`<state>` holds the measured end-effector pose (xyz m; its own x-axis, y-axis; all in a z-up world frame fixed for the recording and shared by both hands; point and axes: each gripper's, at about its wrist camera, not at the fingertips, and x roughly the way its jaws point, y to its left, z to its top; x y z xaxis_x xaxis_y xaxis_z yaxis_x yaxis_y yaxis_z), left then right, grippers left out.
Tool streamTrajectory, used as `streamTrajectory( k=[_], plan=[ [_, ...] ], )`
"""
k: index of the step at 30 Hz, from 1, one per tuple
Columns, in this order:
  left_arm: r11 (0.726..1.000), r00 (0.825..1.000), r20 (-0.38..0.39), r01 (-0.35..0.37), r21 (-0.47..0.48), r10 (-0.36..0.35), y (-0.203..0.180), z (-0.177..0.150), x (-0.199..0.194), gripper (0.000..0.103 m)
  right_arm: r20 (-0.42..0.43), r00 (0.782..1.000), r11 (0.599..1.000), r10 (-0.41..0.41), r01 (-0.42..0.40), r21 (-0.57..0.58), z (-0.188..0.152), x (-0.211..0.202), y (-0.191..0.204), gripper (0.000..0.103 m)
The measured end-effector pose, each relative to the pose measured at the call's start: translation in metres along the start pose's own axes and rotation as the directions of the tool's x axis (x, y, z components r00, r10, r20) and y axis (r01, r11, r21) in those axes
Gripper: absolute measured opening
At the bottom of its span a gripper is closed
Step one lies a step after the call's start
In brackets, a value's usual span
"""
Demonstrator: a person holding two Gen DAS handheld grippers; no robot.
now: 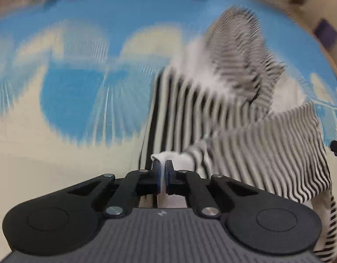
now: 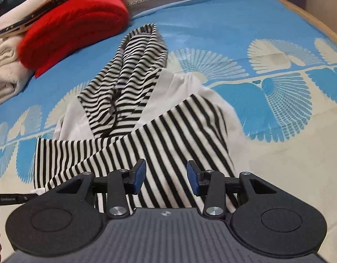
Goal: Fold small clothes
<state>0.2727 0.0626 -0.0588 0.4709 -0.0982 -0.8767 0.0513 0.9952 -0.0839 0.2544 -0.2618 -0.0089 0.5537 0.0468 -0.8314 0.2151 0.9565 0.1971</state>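
Lay rumpled on the blue-and-cream patterned bed (image 2: 267, 22): a small black-and-white striped garment (image 2: 168, 135) with plain white panels, partly folded over itself. Ran with its long axis from the near edge of the bed up and away, its narrow hood-like end (image 2: 142, 50) pointing toward a red folded item (image 2: 76, 26) at far left. Showed fine stripes on the hood and left flap, broader ones on the near panel.

Left tongs (image 1: 161, 167): pressed together, pinching a white edge of the garment. Right tongs (image 2: 166, 175): spread apart over the broad-striped panel, gripping nothing.
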Motion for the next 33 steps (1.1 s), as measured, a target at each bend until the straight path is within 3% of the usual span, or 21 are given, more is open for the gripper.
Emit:
streamTrajectory(
  k=[3,5,9,10,12,16,18,21,24,25,27,30,33],
  plan=[
    [0.999,0.976,0.215,0.017,0.043,-0.026,-0.006,0.013,-0.038,0.003,0.006,1.000,0.999,-0.022,0.022,0.033,0.002,0.002,-0.005,0.043],
    [1.000,0.963,0.268,0.019,0.001,-0.019,0.001,0.017,-0.047,0.004,0.008,0.999,0.998,-0.036,0.035,0.056,0.001,0.005,-0.009,0.043],
    [0.997,0.998,0.047,-0.037,-0.074,0.040,0.020,0.015,-0.012,0.009,-0.020,0.997,0.994,-0.074,0.076,0.083,-0.001,0.013,-0.017,0.043],
    [0.993,0.996,0.031,-0.075,-0.090,0.078,0.023,0.013,-0.008,0.009,-0.037,0.996,0.992,-0.086,0.089,0.091,-0.002,0.017,-0.019,0.043],
    [0.992,0.995,0.062,-0.071,-0.107,0.078,0.027,0.011,-0.014,0.011,-0.081,0.991,0.984,-0.106,0.116,0.132,-0.005,0.024,-0.028,0.043],
    [0.990,0.996,0.063,0.067,-0.128,-0.059,0.023,0.010,-0.014,0.019,-0.162,0.980,0.970,-0.115,0.146,0.193,-0.012,0.038,-0.043,0.043],
    [0.984,0.994,-0.019,0.101,-0.148,-0.105,0.019,0.006,0.005,0.025,-0.191,0.976,0.961,-0.108,0.152,0.231,-0.016,0.045,-0.051,0.043],
    [0.996,0.979,-0.204,0.013,-0.092,-0.032,0.012,-0.012,0.043,0.028,-0.189,0.976,0.946,-0.109,0.161,0.282,-0.018,0.044,-0.057,0.042],
    [0.997,0.983,-0.181,0.006,-0.080,-0.020,0.007,-0.011,0.038,0.029,-0.097,0.992,0.965,-0.076,0.098,0.245,-0.010,0.027,-0.042,0.044],
    [0.997,0.988,-0.150,0.024,-0.078,-0.036,0.005,-0.008,0.031,0.035,-0.078,0.997,0.972,-0.018,0.036,0.232,-0.008,0.025,-0.037,0.046],
    [0.997,0.993,-0.102,0.051,-0.063,-0.057,0.001,-0.005,0.025,0.049,-0.129,0.990,0.972,0.063,-0.032,0.231,-0.010,0.034,-0.035,0.051],
    [0.999,0.982,-0.188,-0.028,-0.037,0.021,-0.005,-0.013,0.044,0.051,-0.253,0.967,0.969,-0.011,0.073,0.237,-0.025,0.056,-0.045,0.050],
    [0.999,0.987,-0.159,-0.037,-0.040,0.030,-0.013,-0.008,0.037,0.051,-0.222,0.975,0.968,-0.007,0.062,0.243,-0.023,0.048,-0.046,0.048]
  ],
)
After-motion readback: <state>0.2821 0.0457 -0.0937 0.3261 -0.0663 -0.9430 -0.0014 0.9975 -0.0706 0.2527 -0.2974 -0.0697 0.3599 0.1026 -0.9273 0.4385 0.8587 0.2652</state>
